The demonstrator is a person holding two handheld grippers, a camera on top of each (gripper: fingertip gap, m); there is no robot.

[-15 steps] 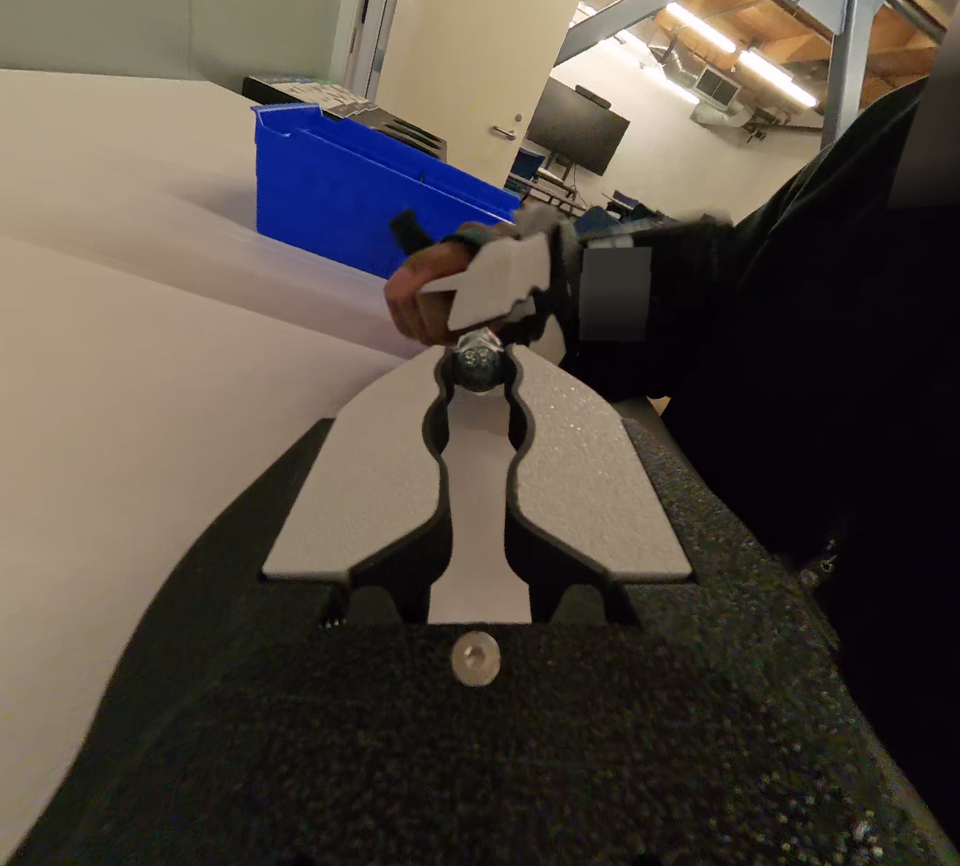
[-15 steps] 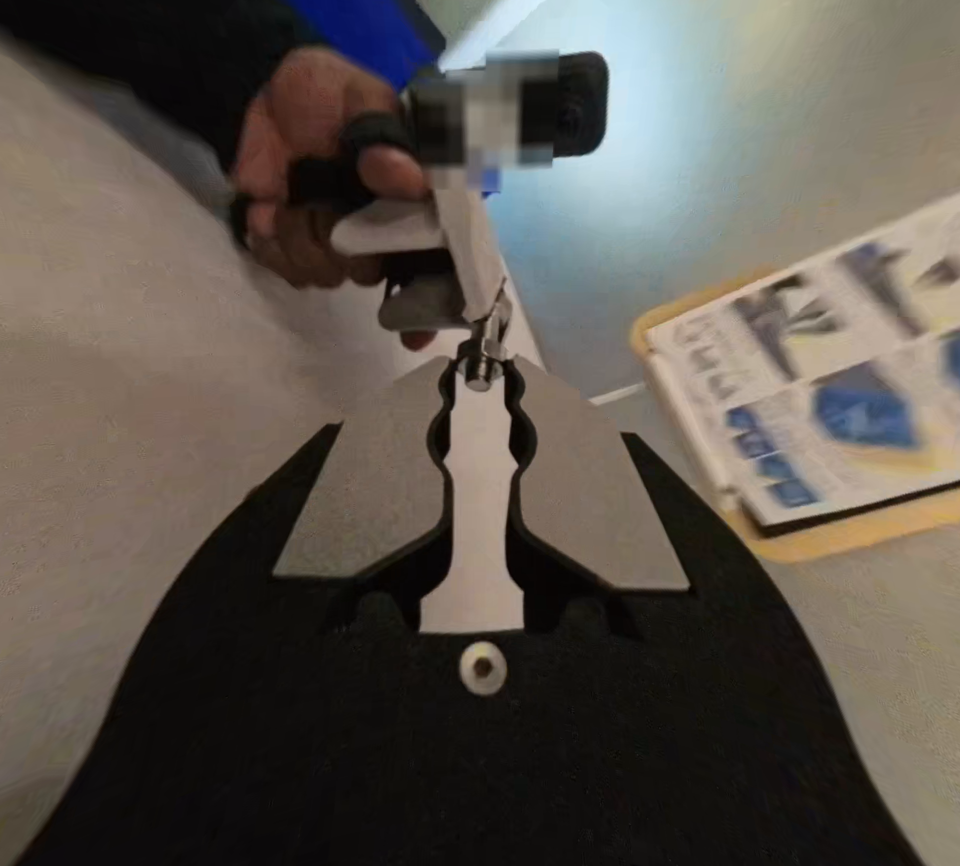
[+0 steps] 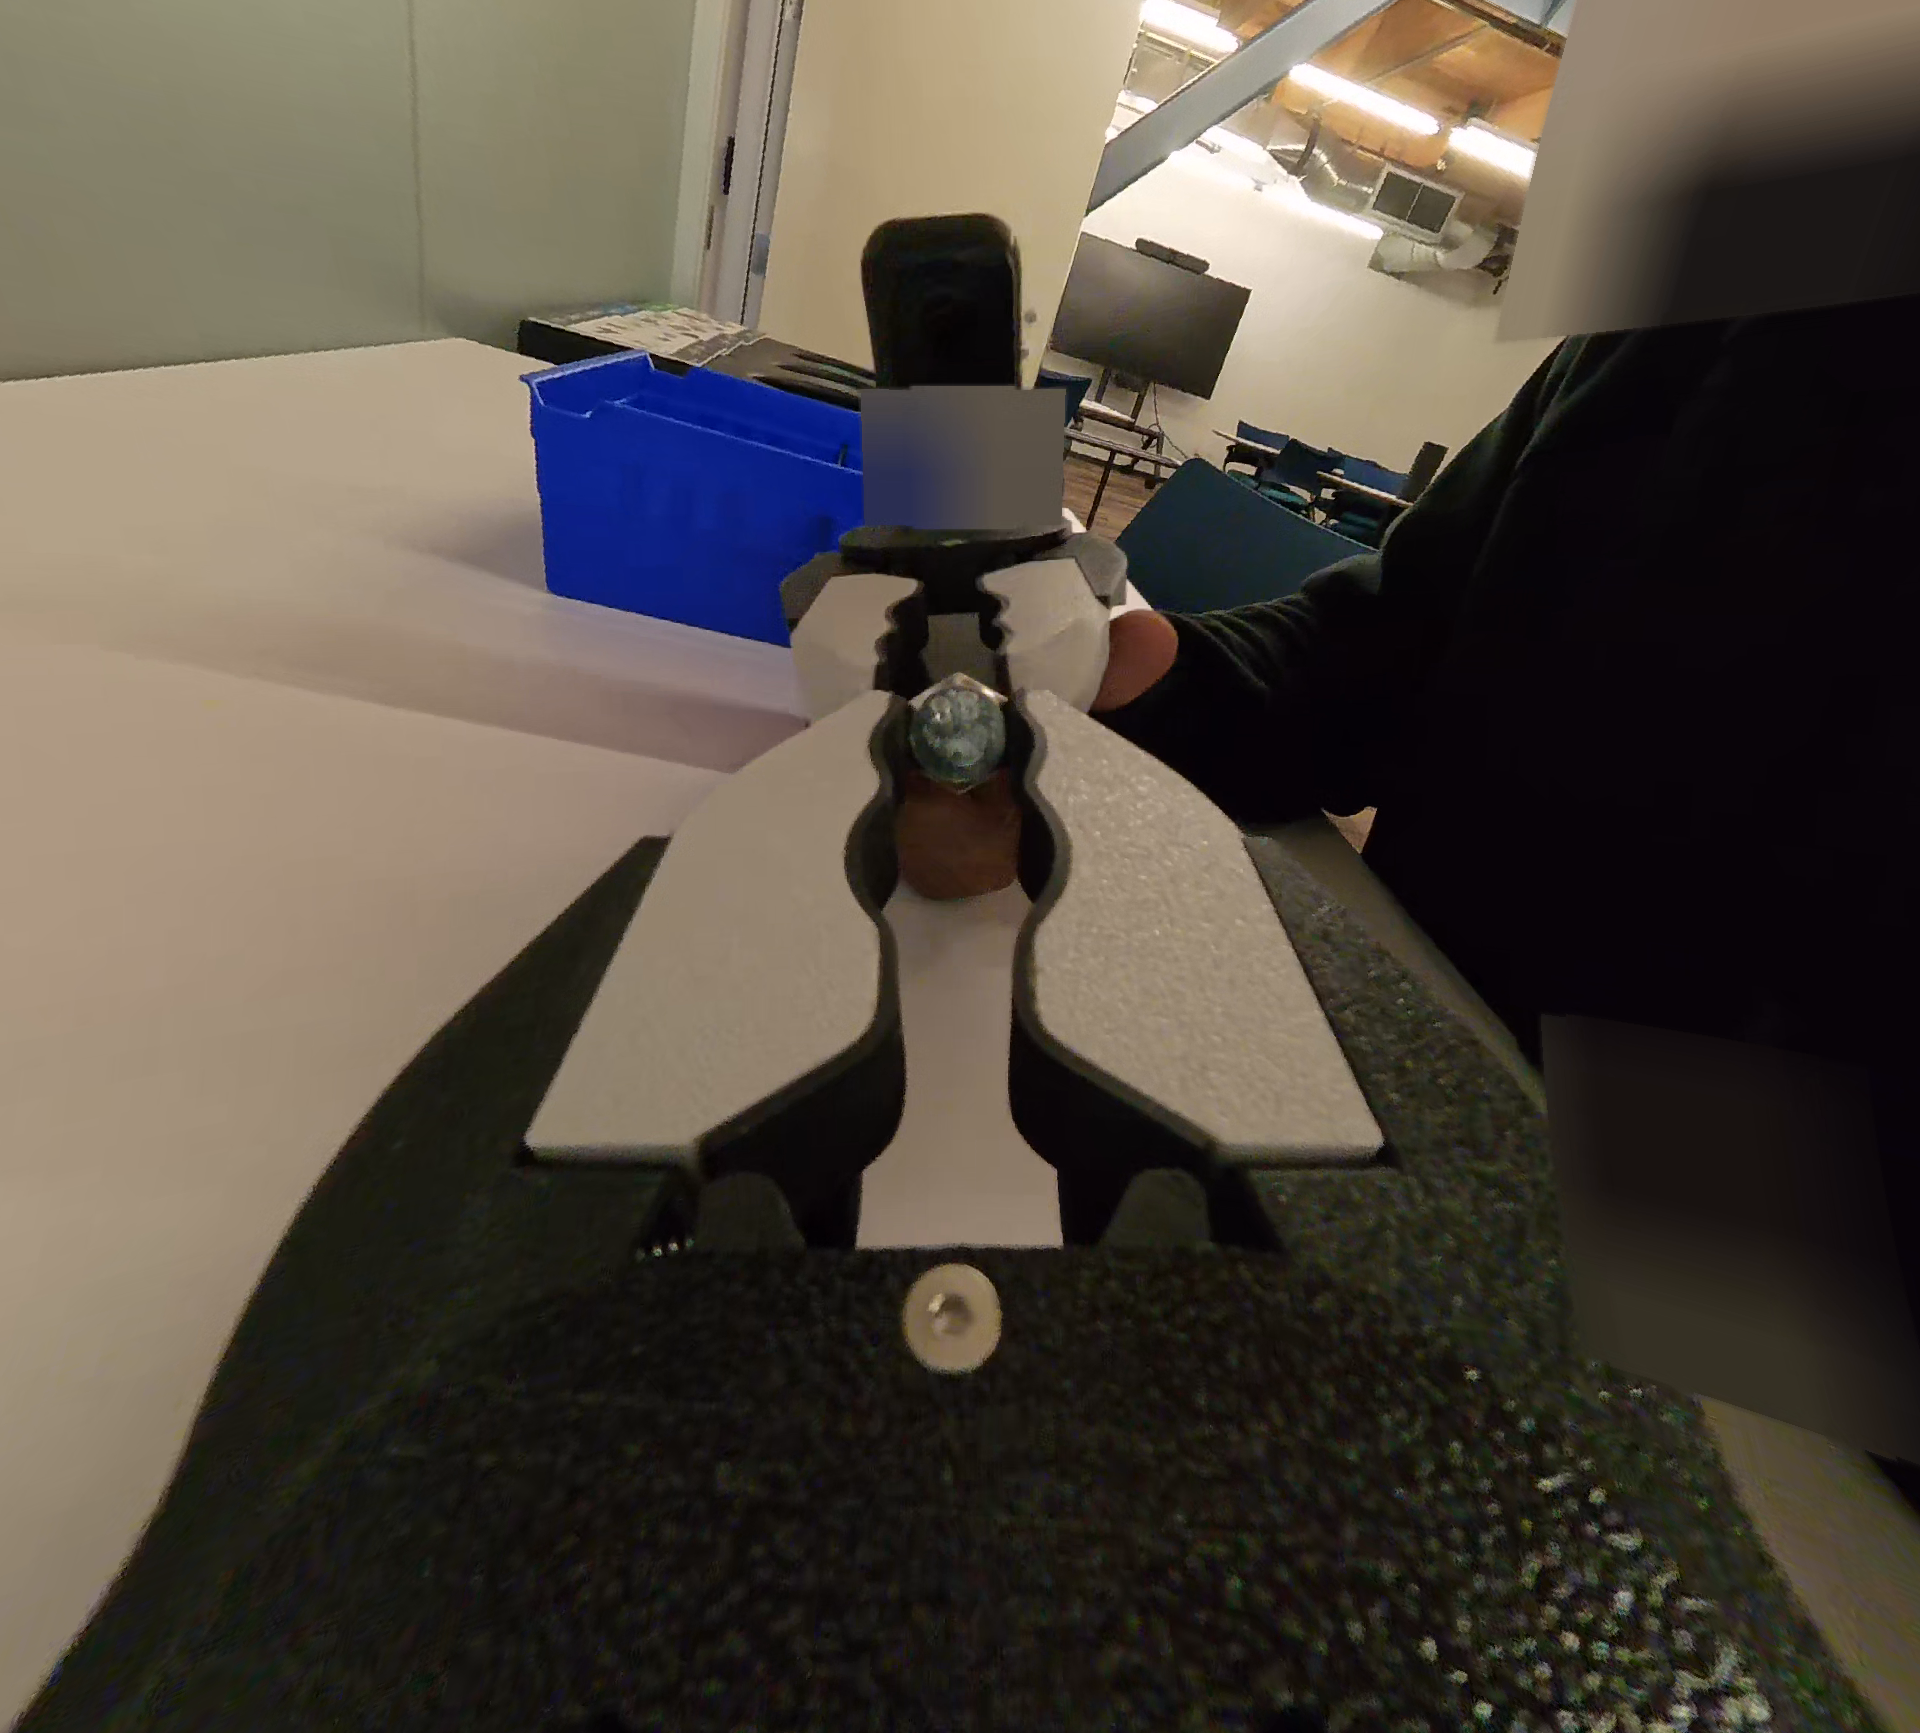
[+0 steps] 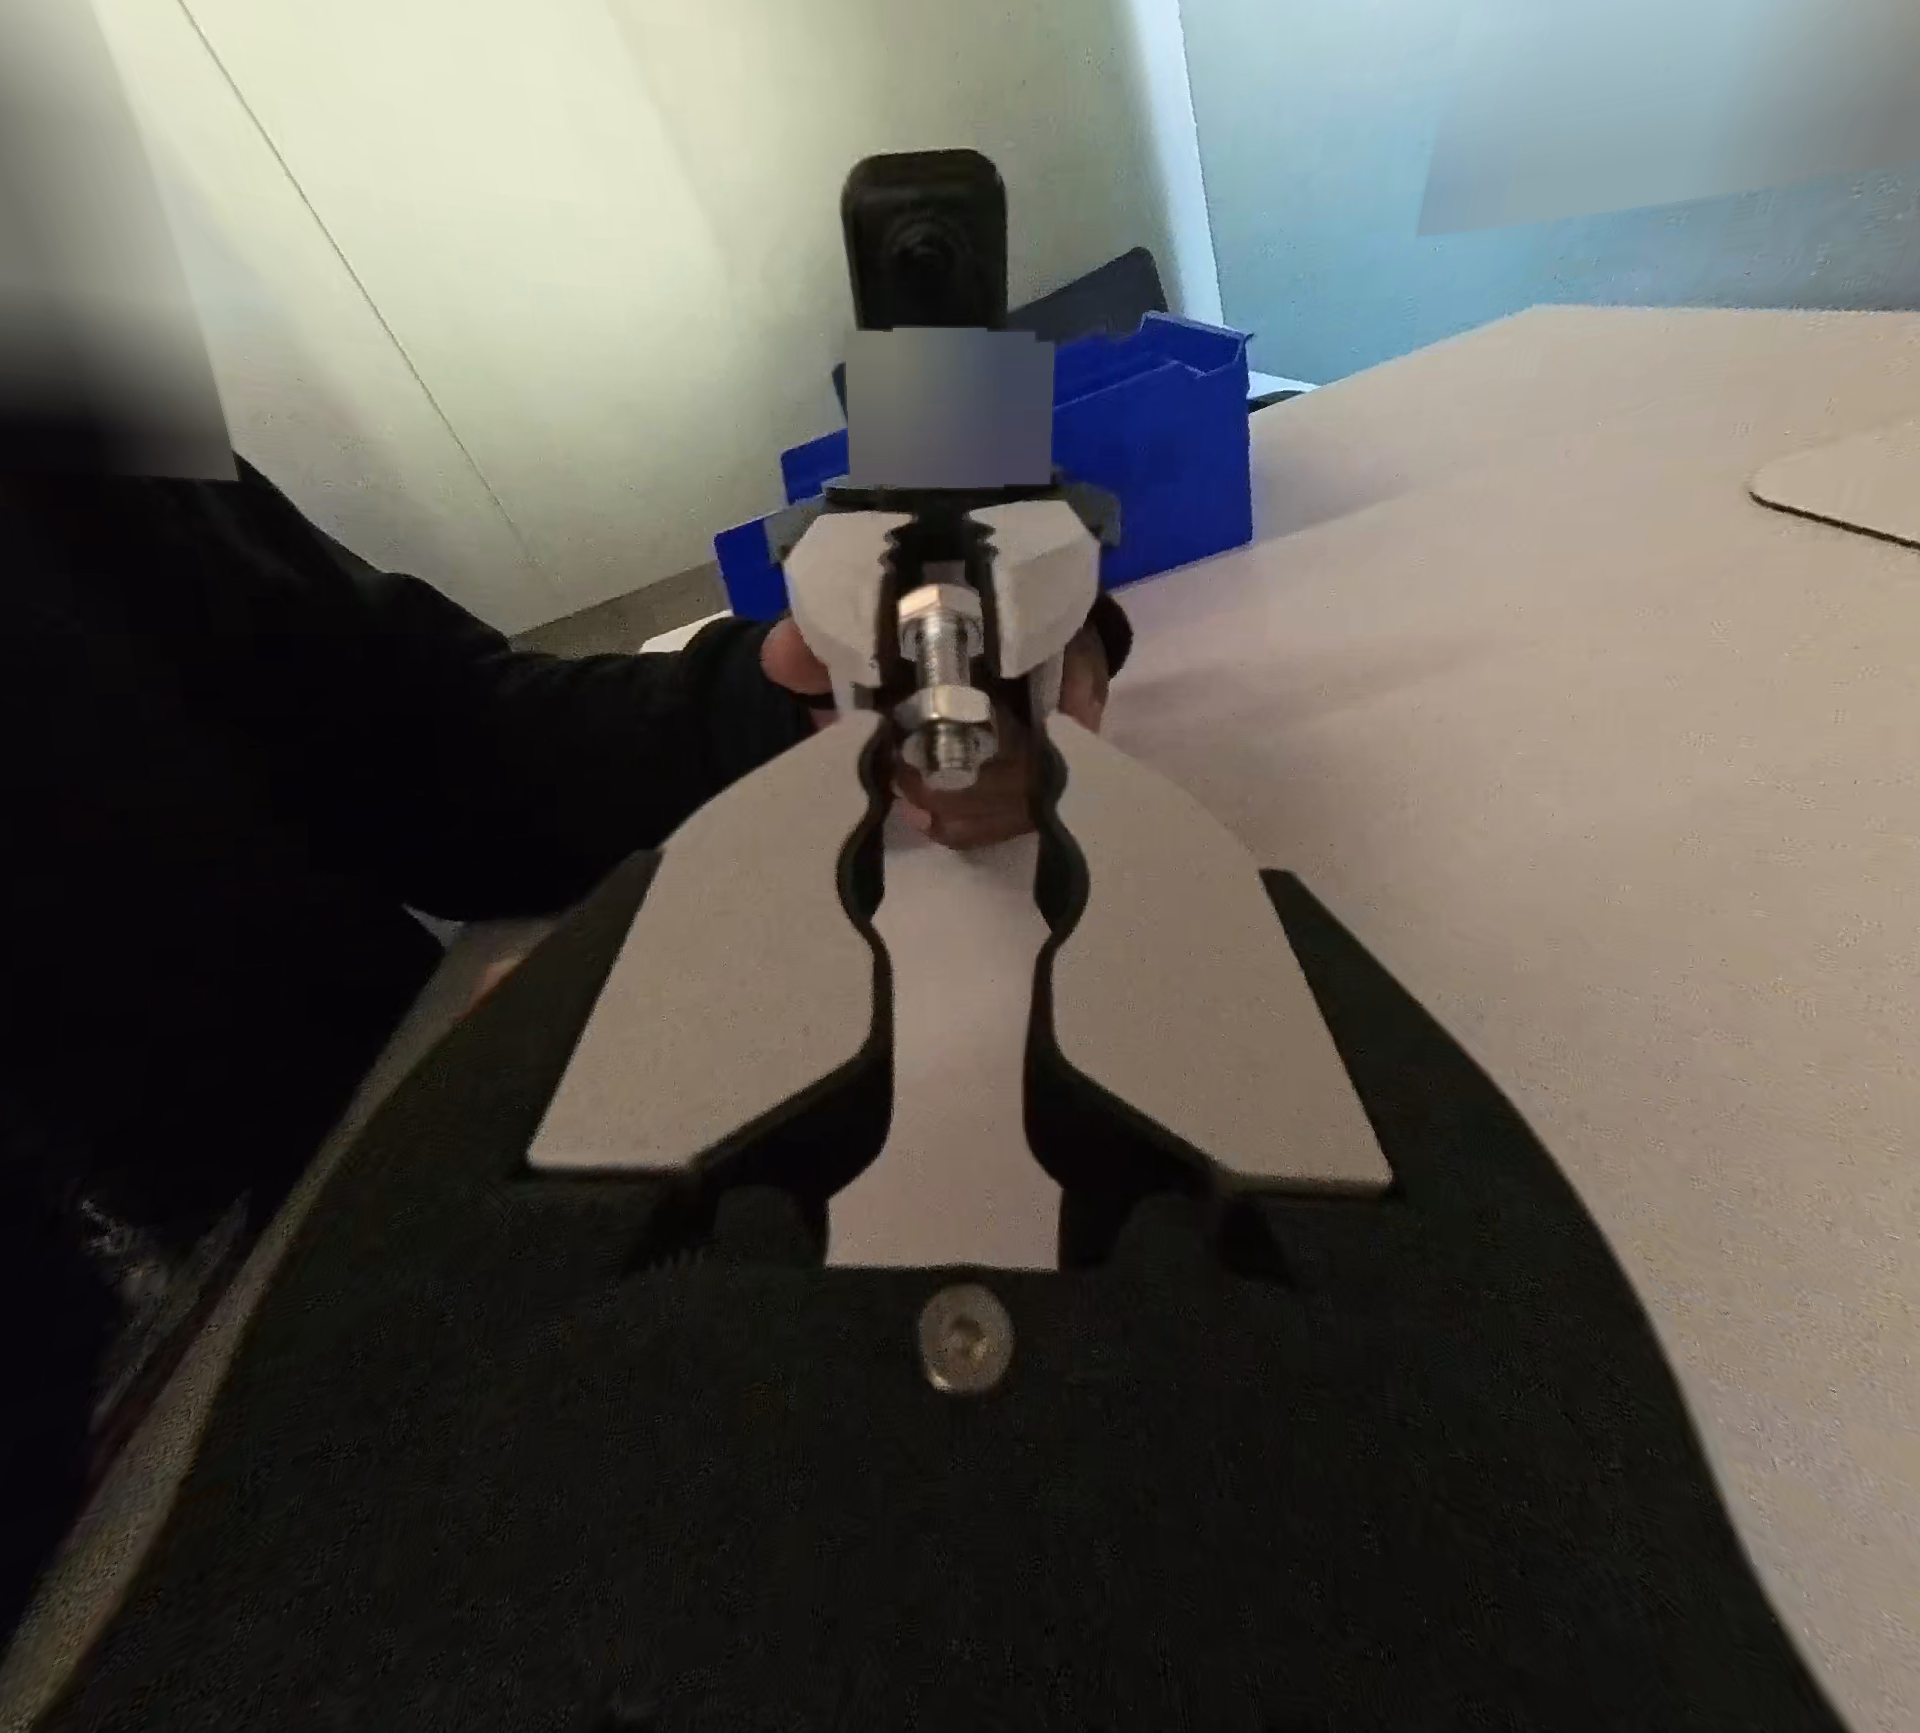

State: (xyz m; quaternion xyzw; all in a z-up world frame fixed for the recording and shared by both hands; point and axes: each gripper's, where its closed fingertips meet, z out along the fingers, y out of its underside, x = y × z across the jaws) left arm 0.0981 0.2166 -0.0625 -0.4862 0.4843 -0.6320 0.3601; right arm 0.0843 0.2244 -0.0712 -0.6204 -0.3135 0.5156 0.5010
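While the left gripper [image 3: 956, 727] grips the hexagonal head of a silver threaded steel bolt [image 4: 938, 660], the right gripper [image 4: 951, 748] faces it, fingers narrowly parted around the bolt's nut-bearing end; whether they press it I cannot tell. Behind them on the pale worktop [image 3: 260, 852] stands a blue plastic bin [image 3: 675, 520], with a tan flat mat [image 4: 1860, 488] farther off.

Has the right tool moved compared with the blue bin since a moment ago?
Yes. In the left wrist view the right tool now faces the camera head-on, overlapping the blue bin's right end; earlier it was tilted sideways, lower and right of the bin.
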